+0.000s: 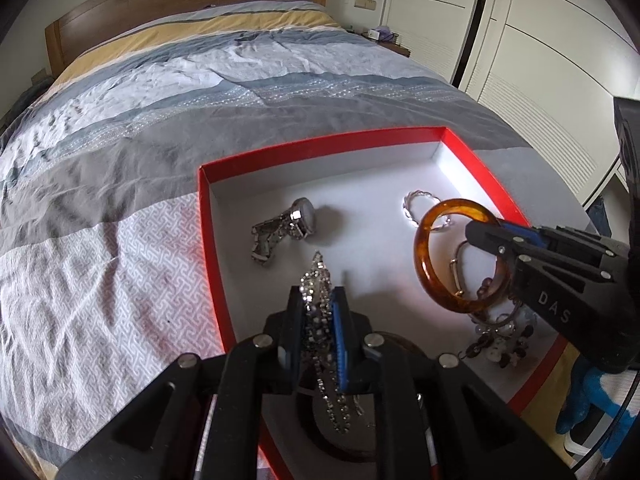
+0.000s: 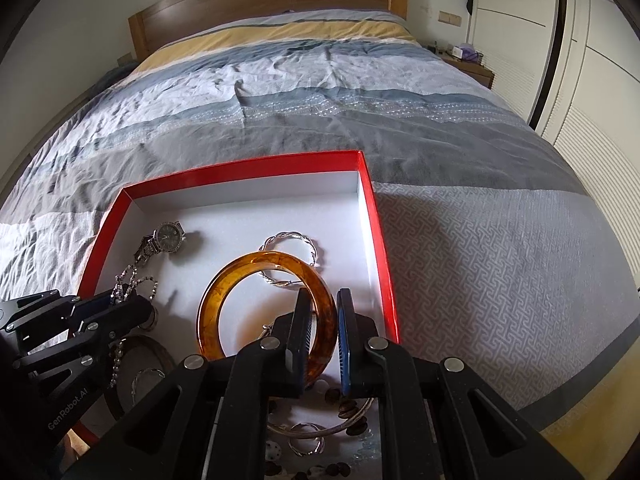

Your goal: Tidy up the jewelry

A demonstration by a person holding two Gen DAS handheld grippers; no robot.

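Only the right wrist view shows the watch [image 2: 167, 235] face in the box [image 2: 376, 240]. Left gripper [image 1: 318, 316] pinches a rhinestone chain [image 1: 316, 280]; right gripper [image 2: 323, 336] clamps the amber bangle [image 2: 224, 280], both above the box.

I see the bed [image 2: 460, 208] from both wrist cameras, spread with a wrinkled quilt [image 1: 120, 184] banded in grey, blue, white and, at the far end, yellow, beneath a wooden headboard [image 2: 264, 0]. Directly on the quilt, at the near end, lies a shallow red box [image 2: 376, 240] with a white interior; its base rests flat on the patterned grey band. Jewelry lies inside it, not on the bed itself.
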